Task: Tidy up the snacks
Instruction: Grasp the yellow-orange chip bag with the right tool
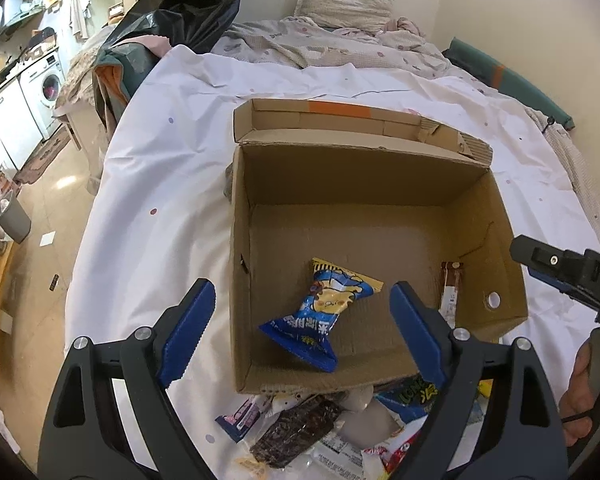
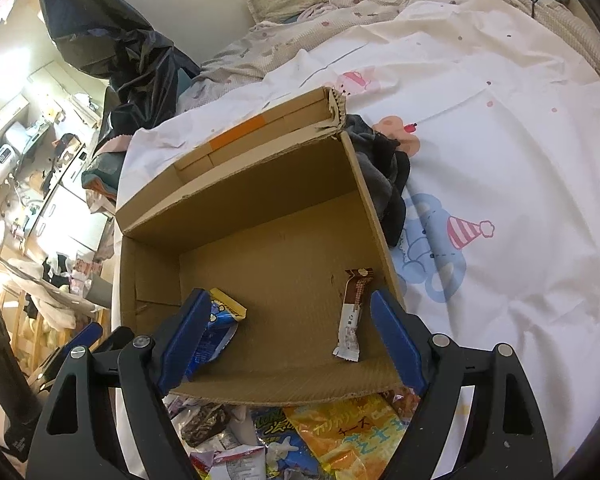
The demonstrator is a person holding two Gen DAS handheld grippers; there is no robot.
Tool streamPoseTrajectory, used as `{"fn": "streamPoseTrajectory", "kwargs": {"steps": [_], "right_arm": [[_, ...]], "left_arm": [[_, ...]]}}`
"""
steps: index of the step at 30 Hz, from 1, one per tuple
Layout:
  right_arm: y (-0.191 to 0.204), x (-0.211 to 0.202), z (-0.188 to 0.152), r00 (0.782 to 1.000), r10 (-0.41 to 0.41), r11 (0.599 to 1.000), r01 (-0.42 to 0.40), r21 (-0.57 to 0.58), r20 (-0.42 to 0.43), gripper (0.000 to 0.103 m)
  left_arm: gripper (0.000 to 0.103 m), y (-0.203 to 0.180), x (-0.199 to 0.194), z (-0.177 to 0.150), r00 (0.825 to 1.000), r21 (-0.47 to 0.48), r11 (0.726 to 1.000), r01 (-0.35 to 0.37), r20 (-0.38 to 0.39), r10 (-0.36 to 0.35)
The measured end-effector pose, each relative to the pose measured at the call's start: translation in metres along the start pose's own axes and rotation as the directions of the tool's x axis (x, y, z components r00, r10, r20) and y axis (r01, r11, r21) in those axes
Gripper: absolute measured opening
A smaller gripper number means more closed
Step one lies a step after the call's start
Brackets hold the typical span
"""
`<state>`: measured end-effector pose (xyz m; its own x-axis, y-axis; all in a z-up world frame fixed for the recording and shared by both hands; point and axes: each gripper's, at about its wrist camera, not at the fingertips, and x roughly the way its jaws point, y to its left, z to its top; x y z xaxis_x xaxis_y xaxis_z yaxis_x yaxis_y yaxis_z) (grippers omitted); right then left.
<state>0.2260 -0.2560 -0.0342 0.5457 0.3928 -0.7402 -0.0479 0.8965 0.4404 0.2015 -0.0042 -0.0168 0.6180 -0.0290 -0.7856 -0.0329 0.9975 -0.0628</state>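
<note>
Progress: cardboard box (image 1: 364, 200) on the bed (image 1: 160, 160) holds two snacks, blue packet (image 1: 320, 312) and brown bar (image 2: 354, 316). Both claws, left (image 1: 302, 328) and right (image 2: 286, 340), stand open, empty. Snack pile (image 2: 320, 432) before the box remains unsorted.

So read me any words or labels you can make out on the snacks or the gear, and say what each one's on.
"チーズ": orange snack bag in front of the cardboard box.
"D": right hand-held gripper, cut off by the picture edge.
Blue snack packet in the box: print too distorted to read.
Brown-and-white bar wrapper: too small.
</note>
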Motion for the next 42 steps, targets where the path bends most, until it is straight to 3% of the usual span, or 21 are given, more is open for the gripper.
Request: {"fn": "streamPoseTrajectory", "kwargs": {"steps": [10, 15, 17, 19, 25, 35, 42], "right_arm": [[-0.013, -0.023, -0.013, 0.999, 0.038, 0.994, -0.038, 0.101, 0.0, 0.085], [-0.013, -0.038, -0.019, 0.999, 0.028, 0.995, -0.03, 0.096, 0.02, 0.085], [-0.014, -0.042, -0.022, 1.0, 0.016, 0.995, -0.019, 0.094, 0.026, 0.085], [-0.018, -0.045, -0.026, 0.999, 0.028, 0.994, -0.03, 0.106, 0.022, 0.085], [-0.033, -0.055, -0.042, 1.0, 0.026, 0.994, -0.027, 0.11, 0.012, 0.099], [-0.078, -0.067, -0.066, 0.997, 0.027, 0.982, -0.014, 0.188, -0.071, 0.099], [-0.081, -0.052, -0.071, 0.988, 0.073, 0.971, -0.039, 0.236, -0.137, 0.099]], "left_arm": [[0.087, 0.011, -0.022, -0.013, 1.0, -0.006, 1.0, -0.011, 0.017, 0.012], [0.088, 0.026, -0.04, -0.021, 0.995, -0.044, 0.997, -0.069, 0.066, 0.072], [0.099, 0.035, -0.046, -0.024, 0.994, -0.07, 0.995, -0.078, 0.071, 0.083], [0.103, 0.043, -0.051, -0.027, 0.994, -0.101, 0.992, -0.073, 0.074, 0.081], [0.103, 0.049, -0.051, -0.042, 0.997, -0.105, 0.993, -0.062, 0.036, 0.066], [0.103, 0.048, -0.042, -0.063, 0.997, -0.118, 0.991, -0.057, -0.065, 0.049], [0.103, 0.047, -0.034, -0.07, 0.993, -0.137, 0.989, -0.058, -0.109, 0.043]]}}
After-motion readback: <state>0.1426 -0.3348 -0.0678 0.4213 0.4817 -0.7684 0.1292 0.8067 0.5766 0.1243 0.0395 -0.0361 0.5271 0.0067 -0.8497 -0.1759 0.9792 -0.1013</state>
